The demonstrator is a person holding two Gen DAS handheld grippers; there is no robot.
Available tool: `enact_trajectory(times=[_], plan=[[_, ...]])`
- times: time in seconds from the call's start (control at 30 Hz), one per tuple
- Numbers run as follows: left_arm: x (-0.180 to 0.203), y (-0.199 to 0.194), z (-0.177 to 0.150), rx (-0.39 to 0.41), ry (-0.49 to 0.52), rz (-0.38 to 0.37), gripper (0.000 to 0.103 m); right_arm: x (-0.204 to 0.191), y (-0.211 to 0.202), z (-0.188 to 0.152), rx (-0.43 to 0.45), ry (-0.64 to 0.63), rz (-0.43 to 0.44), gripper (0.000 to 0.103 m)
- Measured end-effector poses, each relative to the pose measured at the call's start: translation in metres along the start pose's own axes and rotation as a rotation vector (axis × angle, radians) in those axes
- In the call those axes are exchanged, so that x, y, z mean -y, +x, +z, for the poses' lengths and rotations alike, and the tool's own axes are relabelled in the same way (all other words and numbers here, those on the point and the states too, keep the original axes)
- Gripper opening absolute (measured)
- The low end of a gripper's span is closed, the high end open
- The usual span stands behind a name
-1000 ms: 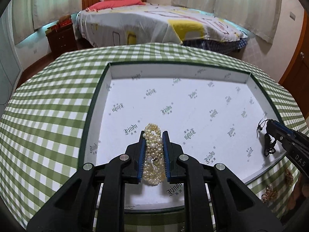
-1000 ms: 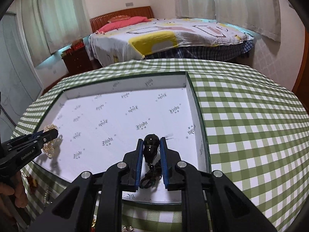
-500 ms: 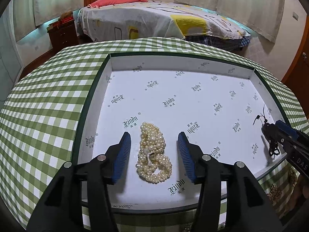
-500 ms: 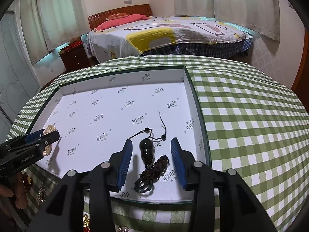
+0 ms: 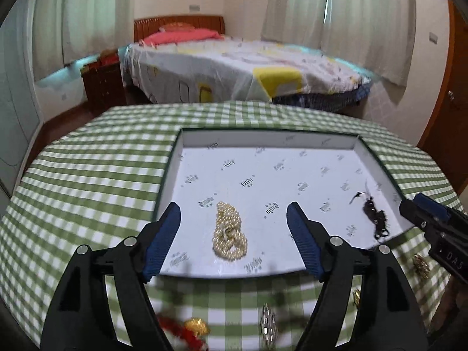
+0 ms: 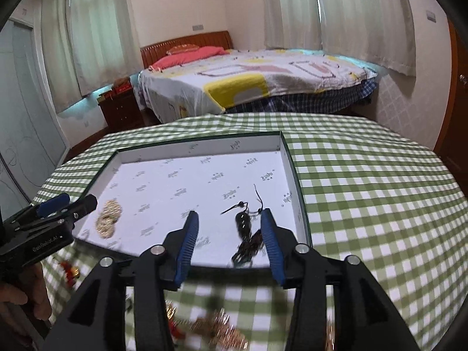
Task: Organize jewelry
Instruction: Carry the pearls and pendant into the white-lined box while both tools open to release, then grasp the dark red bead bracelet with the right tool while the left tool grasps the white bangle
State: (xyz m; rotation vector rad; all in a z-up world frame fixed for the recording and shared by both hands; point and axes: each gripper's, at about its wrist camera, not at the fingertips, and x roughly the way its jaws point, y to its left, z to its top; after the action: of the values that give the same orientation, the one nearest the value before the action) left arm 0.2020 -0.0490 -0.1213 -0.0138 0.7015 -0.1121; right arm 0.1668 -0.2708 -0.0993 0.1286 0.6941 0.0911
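Nearest to the cameras, loose trinkets are lying blurred on the checked cloth [image 5: 87,181] just before the tray [image 5: 377,161]: a red and gold piece [image 5: 190,329], a silver piece [image 5: 269,323] and small gold pieces [image 5: 421,264] in the left view, and a gold heap [image 6: 222,333] in the right view. What they are exactly I cannot tell.

The left gripper [image 5: 234,222] is hovering over the near left part of the tray. Its jaws are spreading wider, and its blue pads [image 5: 163,239] are touching nothing. The pearl string [image 5: 231,235] is lying coiled on the tray floor between and below them, free of both pads.

The right gripper [image 6: 229,228] is hovering over the near right corner of the tray. Its jaws are also opening, less wide than the left ones. The black pendant [image 6: 244,225] with its cord is lying on the tray floor between them; the cord is passing very close to the right pad, and whether it is touching I cannot tell. In the left view the pendant [image 5: 374,216] is resting near the right wall of the tray.

The tray is white inside, printed with small dark logos, and has a dark green rim. It is sitting on the cloth.

Far behind the tray a bed [image 6: 263,79] with a red pillow [image 6: 190,54] is standing, with a wooden cabinet [image 6: 120,108] to its left and pale curtains [image 6: 351,8] behind.
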Motion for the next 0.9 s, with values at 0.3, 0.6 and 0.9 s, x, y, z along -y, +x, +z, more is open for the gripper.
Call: enact_trajectory(times=[0.3,0.6,0.9], plan=[[-0.009,-0.071,-0.039,0.104,-0.032,0.037,0.077,-0.024,-0.057,-0.052,0.055,-0.049,-0.005,0.051],[-0.027,-0.098,-0.090,0.051,-0.061,0.069,0.077,-0.049,-0.065,-0.099,0.002,-0.089,0.035,0.059],[-0.038,-0.102,-0.116,0.012,-0.087,0.081,0.077,-0.069,-0.047,-0.120,-0.084,-0.131,0.049,0.068]])
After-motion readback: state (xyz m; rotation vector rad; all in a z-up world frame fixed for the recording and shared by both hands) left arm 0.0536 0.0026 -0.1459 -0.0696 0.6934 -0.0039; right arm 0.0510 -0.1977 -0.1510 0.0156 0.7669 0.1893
